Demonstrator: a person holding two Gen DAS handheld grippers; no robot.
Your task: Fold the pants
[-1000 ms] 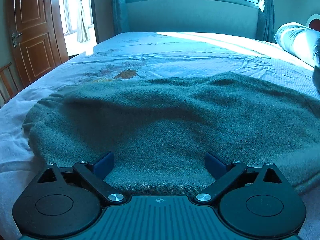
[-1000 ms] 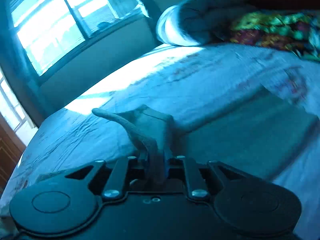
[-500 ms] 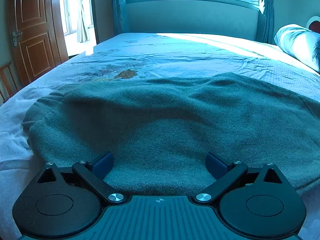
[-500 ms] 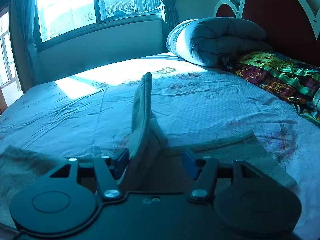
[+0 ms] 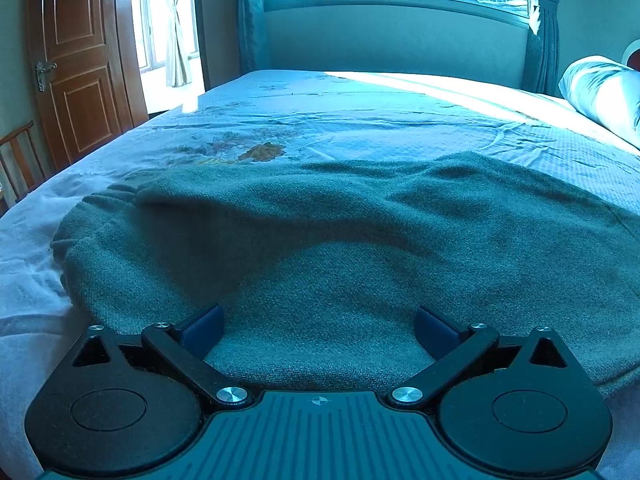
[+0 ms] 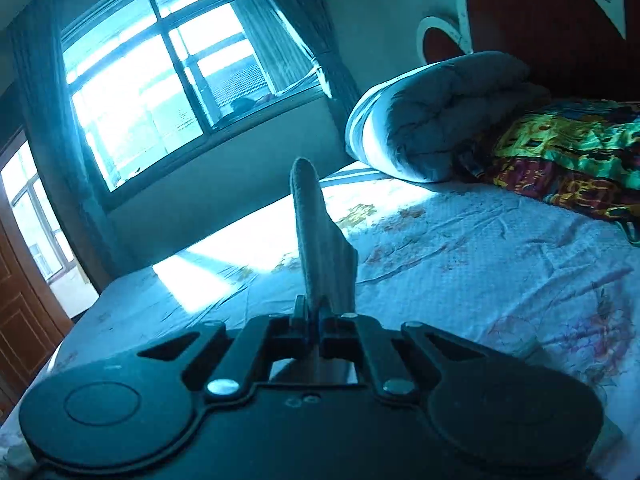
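The grey-green knit pants lie spread flat on the bed, waistband at the left. My left gripper is open, its blue pads resting on the near edge of the pants, holding nothing. In the right wrist view, my right gripper is shut on a fold of the pants, which sticks up from between the pads, lifted above the bed. The rest of the pants is hidden below the right gripper.
The light floral bedsheet stretches to a window wall. A rolled duvet and a colourful blanket lie at the red headboard. A wooden door and a chair stand left of the bed.
My right gripper opened briefly half a second ago, then shut again on the pants fold and lifted and tilted it. The left gripper stayed still and open.
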